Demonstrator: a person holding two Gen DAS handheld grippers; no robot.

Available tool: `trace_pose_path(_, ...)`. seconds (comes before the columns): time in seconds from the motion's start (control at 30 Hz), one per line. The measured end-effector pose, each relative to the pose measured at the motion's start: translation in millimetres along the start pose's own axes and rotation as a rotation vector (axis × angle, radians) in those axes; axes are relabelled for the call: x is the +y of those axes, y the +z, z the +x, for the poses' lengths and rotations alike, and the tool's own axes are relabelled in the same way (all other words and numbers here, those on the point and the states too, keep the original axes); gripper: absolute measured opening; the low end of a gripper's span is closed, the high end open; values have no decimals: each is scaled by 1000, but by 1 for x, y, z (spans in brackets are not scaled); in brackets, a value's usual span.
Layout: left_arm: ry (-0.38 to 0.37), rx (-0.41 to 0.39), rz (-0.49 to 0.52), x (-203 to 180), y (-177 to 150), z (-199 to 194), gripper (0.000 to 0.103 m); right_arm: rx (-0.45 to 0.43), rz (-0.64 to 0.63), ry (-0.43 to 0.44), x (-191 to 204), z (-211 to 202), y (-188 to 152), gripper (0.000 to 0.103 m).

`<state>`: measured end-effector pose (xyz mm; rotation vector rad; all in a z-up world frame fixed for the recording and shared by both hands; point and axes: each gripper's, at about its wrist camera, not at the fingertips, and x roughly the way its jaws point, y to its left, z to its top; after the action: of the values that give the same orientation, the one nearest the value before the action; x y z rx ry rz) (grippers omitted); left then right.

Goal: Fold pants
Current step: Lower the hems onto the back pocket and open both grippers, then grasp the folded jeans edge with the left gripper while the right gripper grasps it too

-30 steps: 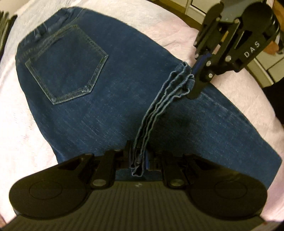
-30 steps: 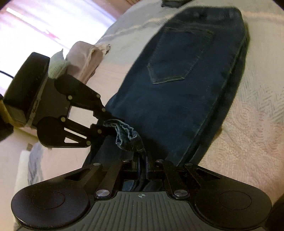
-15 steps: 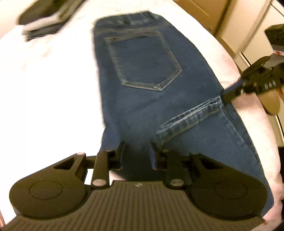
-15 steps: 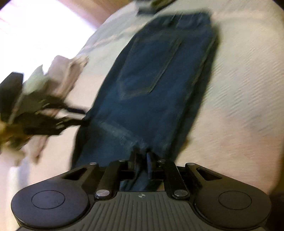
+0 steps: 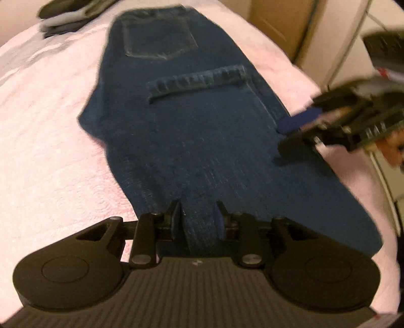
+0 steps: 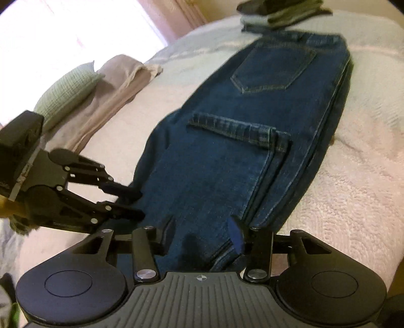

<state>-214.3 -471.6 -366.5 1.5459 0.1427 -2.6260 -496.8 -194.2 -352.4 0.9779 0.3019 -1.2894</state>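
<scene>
Dark blue jeans lie folded lengthwise on a pale pink quilted bed. The leg hem rests across them just below the back pocket. My left gripper hovers over the near fold, its jaws opening, with only the flat denim under the gap. My right gripper is at the jeans' right edge. In the right wrist view the right gripper stands wide over the jeans, jaws opening and gripping nothing. The left gripper is at the left, empty. The hem lies free.
A stack of folded clothes sits past the waistband, also seen as folded clothes. A green pillow and a beige pillow lie at the left. Cabinets stand beyond the bed's right edge.
Both grippers held the hem a second ago. They laid it across the jeans below the pocket, let go, opened and drew back toward the near fold.
</scene>
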Motion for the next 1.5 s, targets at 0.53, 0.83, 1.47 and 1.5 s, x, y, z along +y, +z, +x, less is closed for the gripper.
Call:
trace_pose_path(0.53, 241, -54, 774, -124, -131, -61, 58, 185, -1126, -187, 168, -7, -158, 60)
trace_pose_path(0.83, 410, -143, 1048, -133, -161, -11, 54, 136, -1423, -296, 153, 11, -188, 51)
trace_pose_path(1.47, 93, 42, 749, -72, 75, -165, 23, 177, -748, 49, 135, -106, 86, 20)
trace_pose_path(1.5, 82, 46, 739, -65, 95, -170, 23, 177, -729, 71, 128, -110, 105, 19)
